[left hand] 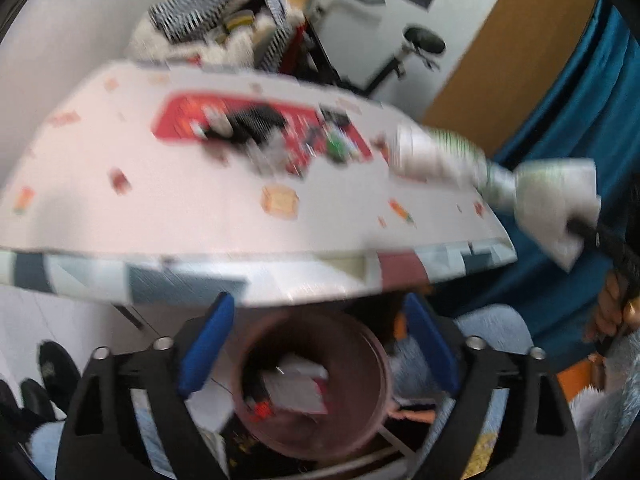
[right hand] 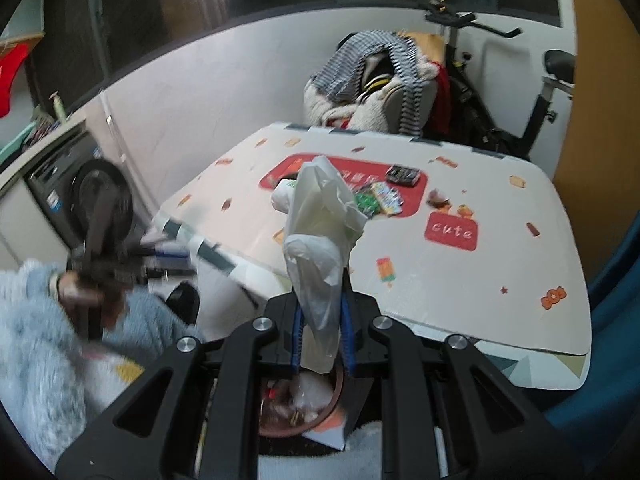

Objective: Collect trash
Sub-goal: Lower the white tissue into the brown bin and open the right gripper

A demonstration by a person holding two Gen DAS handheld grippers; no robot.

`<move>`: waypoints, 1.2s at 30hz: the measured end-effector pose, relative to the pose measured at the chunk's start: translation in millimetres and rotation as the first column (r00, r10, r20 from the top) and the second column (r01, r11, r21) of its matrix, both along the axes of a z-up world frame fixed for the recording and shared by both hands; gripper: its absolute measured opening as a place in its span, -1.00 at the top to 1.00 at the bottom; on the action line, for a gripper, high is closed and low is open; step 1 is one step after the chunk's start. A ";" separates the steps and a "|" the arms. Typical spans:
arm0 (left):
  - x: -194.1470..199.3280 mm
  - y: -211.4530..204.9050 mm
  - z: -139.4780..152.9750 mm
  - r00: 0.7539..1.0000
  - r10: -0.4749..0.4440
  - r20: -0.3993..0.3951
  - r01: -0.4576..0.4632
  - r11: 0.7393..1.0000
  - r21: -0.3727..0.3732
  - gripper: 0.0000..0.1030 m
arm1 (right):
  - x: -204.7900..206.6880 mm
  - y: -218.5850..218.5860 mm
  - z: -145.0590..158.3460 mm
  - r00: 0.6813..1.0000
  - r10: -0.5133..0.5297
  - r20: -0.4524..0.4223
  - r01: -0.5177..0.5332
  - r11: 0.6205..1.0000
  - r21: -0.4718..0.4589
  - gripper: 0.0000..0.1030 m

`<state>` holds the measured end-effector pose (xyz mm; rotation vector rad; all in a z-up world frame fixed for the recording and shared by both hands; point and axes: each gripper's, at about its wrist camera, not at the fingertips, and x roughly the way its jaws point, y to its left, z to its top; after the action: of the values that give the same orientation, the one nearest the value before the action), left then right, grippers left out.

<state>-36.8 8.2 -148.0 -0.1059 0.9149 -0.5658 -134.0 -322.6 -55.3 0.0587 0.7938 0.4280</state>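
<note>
In the left wrist view my left gripper (left hand: pixel 320 312) is open wide, with nothing between its blue pads (left hand: pixel 208 344). It hangs over a brown bin (left hand: pixel 380 360) that has paper and wrappers inside. My right gripper (right hand: pixel 322 300) is shut on a crumpled white plastic bag (right hand: pixel 320 232), held upright above the same bin (right hand: pixel 338 388) at the table's near edge. From the left wrist view the bag (left hand: pixel 552 196) shows blurred at the right. Green wrappers (right hand: pixel 380 200), a black pack (right hand: pixel 402 174), a white wrapper (right hand: pixel 282 196) and crumbs (right hand: pixel 440 200) lie on the table.
The table (right hand: pixel 480 280) has a white patterned cloth with a red mat (right hand: pixel 416 196). A chair piled with clothes (right hand: pixel 380 80) and an exercise bike (right hand: pixel 520 92) stand behind it. A washing machine (right hand: pixel 72 200) is at the left, a blue curtain (left hand: pixel 580 100) at the right. The person's fleece sleeve (right hand: pixel 36 340) is near.
</note>
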 end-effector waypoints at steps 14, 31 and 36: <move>-1.6 39.6 46.3 0.966 0.217 0.143 -0.215 0.976 -0.023 -0.85 | -10.2 40.9 -53.1 0.921 0.239 -0.307 -0.264 0.964 -0.042 0.63; -7.2 55.0 37.2 0.956 0.270 0.114 -0.270 0.963 -0.016 -0.85 | 34.9 107.8 -160.4 0.835 0.222 -0.504 -0.299 0.951 -0.076 0.62; -7.6 60.3 36.8 0.953 0.282 0.106 -0.282 0.959 -0.015 -0.85 | 42.4 125.8 -175.6 0.827 0.216 -0.520 -0.297 0.952 -0.076 0.55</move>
<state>-44.4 68.5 -111.2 -0.2009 0.7778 -0.3018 -91.6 -196.7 -230.9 -0.0872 1.3664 0.6187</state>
